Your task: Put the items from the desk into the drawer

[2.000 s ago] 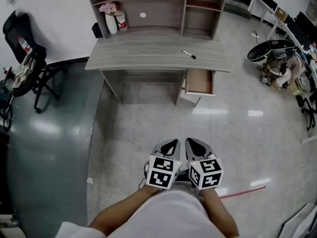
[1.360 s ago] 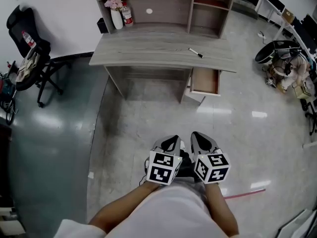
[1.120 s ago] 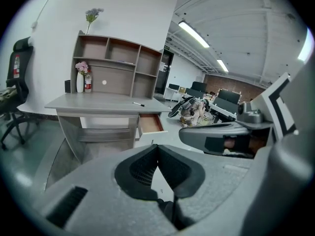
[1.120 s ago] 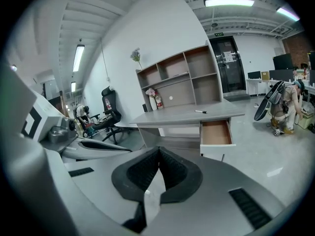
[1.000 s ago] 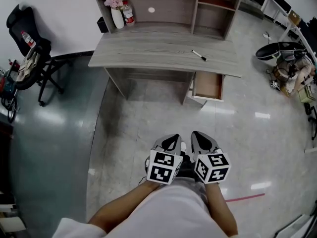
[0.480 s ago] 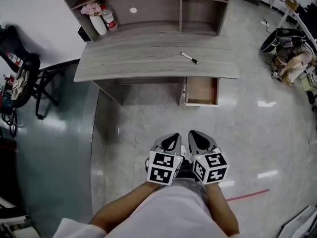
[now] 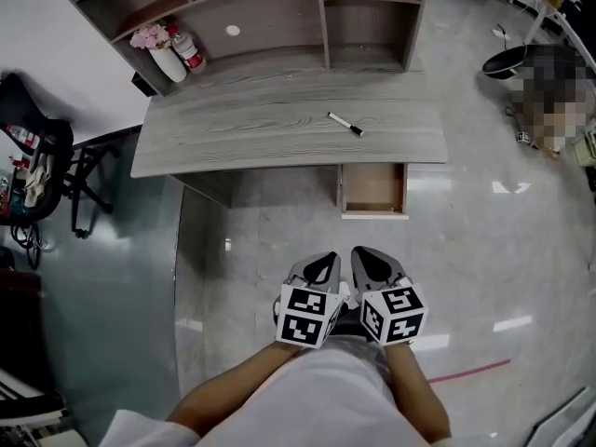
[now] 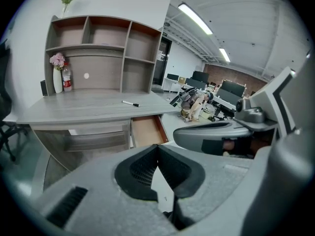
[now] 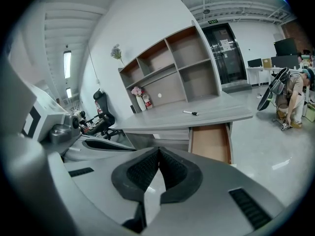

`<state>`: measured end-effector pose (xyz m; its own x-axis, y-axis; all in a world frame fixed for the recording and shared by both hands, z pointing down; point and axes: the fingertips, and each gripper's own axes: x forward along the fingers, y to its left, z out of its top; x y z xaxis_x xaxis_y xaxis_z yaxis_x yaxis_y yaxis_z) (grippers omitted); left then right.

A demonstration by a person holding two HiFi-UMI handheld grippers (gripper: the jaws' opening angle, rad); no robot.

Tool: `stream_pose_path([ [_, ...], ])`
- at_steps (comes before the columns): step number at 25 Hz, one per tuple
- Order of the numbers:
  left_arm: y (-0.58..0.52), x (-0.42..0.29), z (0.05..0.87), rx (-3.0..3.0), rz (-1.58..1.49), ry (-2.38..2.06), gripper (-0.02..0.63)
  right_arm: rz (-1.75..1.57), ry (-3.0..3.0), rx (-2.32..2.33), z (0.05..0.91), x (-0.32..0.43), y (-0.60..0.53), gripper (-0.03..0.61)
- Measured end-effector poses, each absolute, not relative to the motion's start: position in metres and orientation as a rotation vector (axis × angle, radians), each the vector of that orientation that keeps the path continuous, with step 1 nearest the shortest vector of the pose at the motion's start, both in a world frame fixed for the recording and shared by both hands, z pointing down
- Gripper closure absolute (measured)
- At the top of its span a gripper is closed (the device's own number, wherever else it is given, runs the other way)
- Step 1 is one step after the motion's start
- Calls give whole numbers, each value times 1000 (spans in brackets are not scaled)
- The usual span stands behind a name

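A black-and-white marker pen lies on the grey wooden desk, right of its middle. Under the desk's right end a drawer stands pulled out, its wooden inside bare. My left gripper and right gripper are held side by side near my body, well short of the desk, both shut with nothing between the jaws. The pen and the drawer show ahead in the left gripper view. In the right gripper view, too, the pen and drawer lie ahead.
A shelf unit stands on the desk's back, with a white vase of pink flowers and a bottle at its left. A black office chair stands left of the desk. A person bends over bags on the floor at right.
The view has shifted: the desk and drawer now sit more squarely ahead and slightly nearer. Both grippers stay shut, side by side, in the same place relative to my body.
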<state>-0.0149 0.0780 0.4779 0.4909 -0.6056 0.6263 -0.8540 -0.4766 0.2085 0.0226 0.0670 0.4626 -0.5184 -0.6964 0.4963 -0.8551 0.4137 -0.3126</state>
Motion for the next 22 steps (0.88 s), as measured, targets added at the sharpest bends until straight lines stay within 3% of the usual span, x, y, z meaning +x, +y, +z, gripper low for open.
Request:
stream_pose_path([
  [22,11,12,458,2251,658,-1301,612,731,-2467,1304,444,49,5,577],
])
